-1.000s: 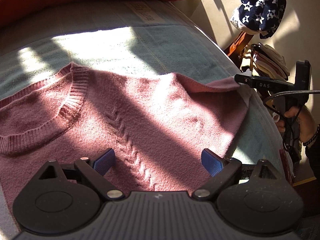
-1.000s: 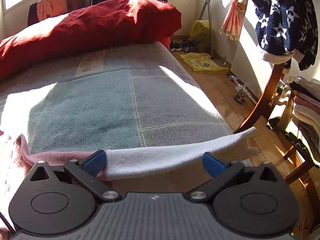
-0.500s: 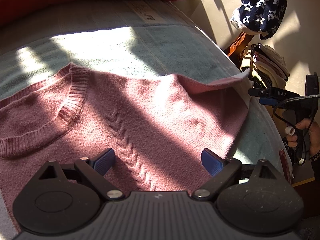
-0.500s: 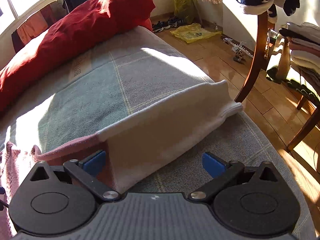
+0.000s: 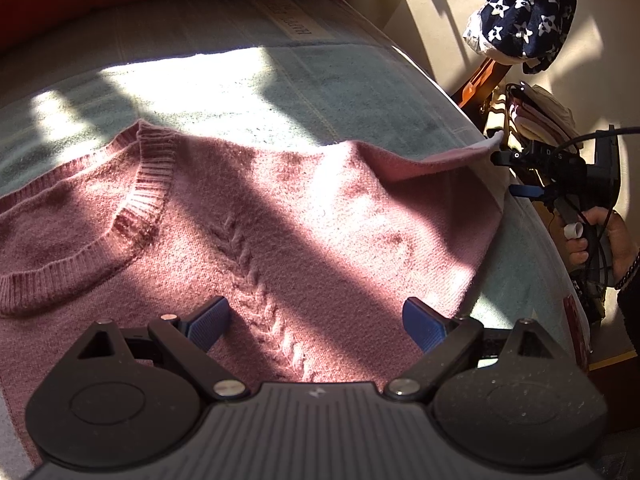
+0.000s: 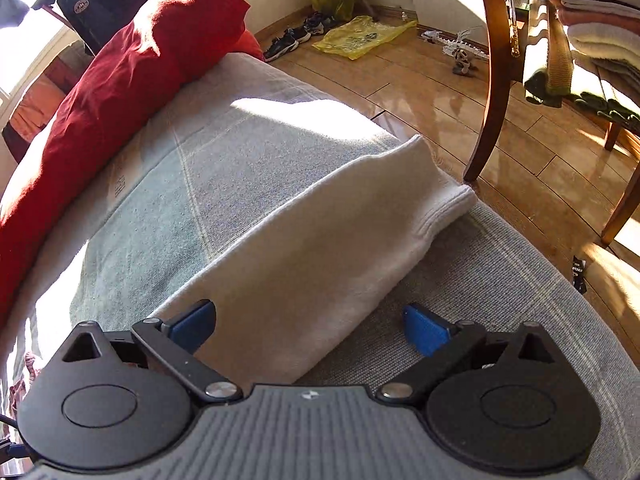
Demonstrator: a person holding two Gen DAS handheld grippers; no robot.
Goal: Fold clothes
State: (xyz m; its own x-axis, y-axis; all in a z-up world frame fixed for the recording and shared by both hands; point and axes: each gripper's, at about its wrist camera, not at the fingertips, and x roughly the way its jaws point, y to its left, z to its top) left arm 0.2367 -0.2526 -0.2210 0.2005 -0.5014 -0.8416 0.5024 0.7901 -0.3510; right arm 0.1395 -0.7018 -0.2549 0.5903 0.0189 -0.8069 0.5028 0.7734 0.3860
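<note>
A pink knit sweater (image 5: 280,232) with a ribbed neckline and a cable line lies flat on the bed. My left gripper (image 5: 316,320) is open just above its front, holding nothing. The sweater's sleeve, washed out pale by sun (image 6: 320,248), runs to the bed's right edge. My right gripper (image 6: 310,326) is open over the sleeve, jaws wide apart, with the sleeve lying free between and beyond them. In the left wrist view the right gripper (image 5: 516,172) sits just past the sleeve tip at the bed edge.
A grey-green blanket (image 5: 248,80) covers the bed. A red duvet (image 6: 120,80) is heaped at the far end. A wooden chair (image 6: 492,80) with folded clothes stands to the right. A star-patterned garment (image 5: 524,4) hangs there. Shoes and a yellow bag (image 6: 356,36) lie on the floor.
My right gripper has drawn back to the bed's right edge and tilted down; the sleeve now lies stretched out on the blanket before it. The left gripper stayed put.
</note>
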